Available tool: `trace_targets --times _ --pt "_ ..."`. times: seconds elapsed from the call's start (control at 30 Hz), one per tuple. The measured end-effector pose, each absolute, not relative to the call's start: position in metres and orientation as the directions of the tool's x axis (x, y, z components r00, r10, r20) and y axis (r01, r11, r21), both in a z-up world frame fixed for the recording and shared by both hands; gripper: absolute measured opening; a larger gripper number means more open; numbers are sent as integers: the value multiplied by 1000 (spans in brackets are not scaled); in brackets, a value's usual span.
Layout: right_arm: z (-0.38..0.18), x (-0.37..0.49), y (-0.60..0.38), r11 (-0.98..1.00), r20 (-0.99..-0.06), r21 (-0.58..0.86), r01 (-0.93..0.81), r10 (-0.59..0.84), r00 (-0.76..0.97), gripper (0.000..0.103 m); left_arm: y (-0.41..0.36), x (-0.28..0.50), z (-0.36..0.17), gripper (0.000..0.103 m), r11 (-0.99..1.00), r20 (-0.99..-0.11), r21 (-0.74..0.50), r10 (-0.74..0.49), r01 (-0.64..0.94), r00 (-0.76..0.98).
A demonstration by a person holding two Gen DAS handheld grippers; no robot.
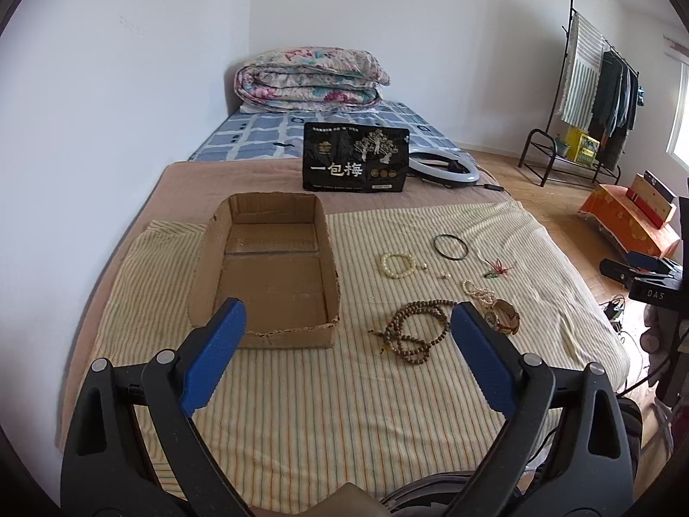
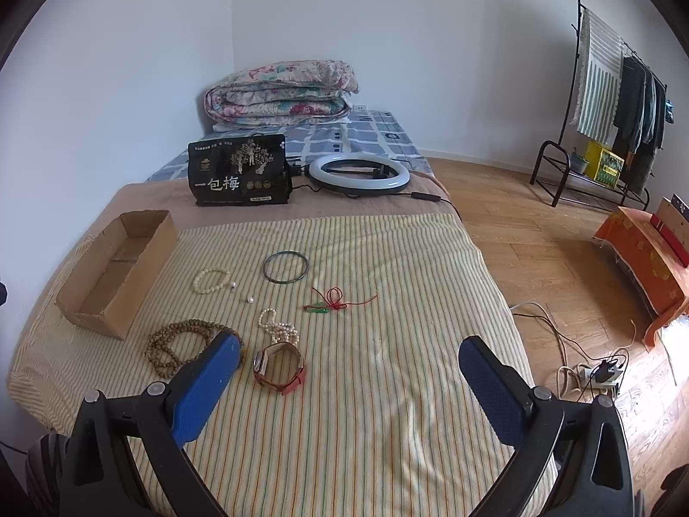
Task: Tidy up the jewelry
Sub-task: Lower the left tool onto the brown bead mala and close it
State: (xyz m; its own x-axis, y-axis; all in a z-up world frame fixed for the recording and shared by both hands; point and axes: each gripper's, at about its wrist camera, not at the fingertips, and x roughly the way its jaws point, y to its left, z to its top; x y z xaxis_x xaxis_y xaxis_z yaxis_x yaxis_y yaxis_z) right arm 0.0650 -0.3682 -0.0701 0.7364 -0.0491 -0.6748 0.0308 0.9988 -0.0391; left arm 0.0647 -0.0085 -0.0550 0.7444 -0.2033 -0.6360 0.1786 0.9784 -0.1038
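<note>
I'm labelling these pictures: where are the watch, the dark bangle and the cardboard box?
watch (image 2: 280, 366), right wrist view, on its strap.
dark bangle (image 2: 271, 260), right wrist view, on its rim.
cardboard box (image 1: 329, 258), left wrist view, on its right wall.

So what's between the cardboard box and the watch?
The long brown wooden bead necklace lies between the open cardboard box and the red-strapped watch, clearest in the right wrist view.

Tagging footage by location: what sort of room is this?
Likely a bedroom: a bed with a folded quilt at its far end, and a clothes rack hung with garments by the wall.
</note>
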Motion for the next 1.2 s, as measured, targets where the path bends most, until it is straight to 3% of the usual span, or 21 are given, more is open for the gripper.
trace_targets --times 0.13,0.3,0.6,0.97,1.2 --pt "-73 78 -376 1000 -694 -14 9 -16 720 103 -25 80 -70 86 962 -672 -134 -263 236 692" --pt "-84 89 -379 999 -710 -27 -27 0 705 103 -55 98 -90 86 934 -706 -151 -332 325 625" --pt "-121 102 -371 994 -751 -27 -105 49 658 103 -104 138 -137 86 905 -783 -106 -332 413 526" --pt "-159 112 -363 988 -787 14 -155 106 608 103 -123 193 -192 86 913 -849 -186 -335 362 408" --pt "-170 116 -363 988 -797 27 -152 113 594 103 -126 206 -213 86 932 -875 -115 -258 342 409"
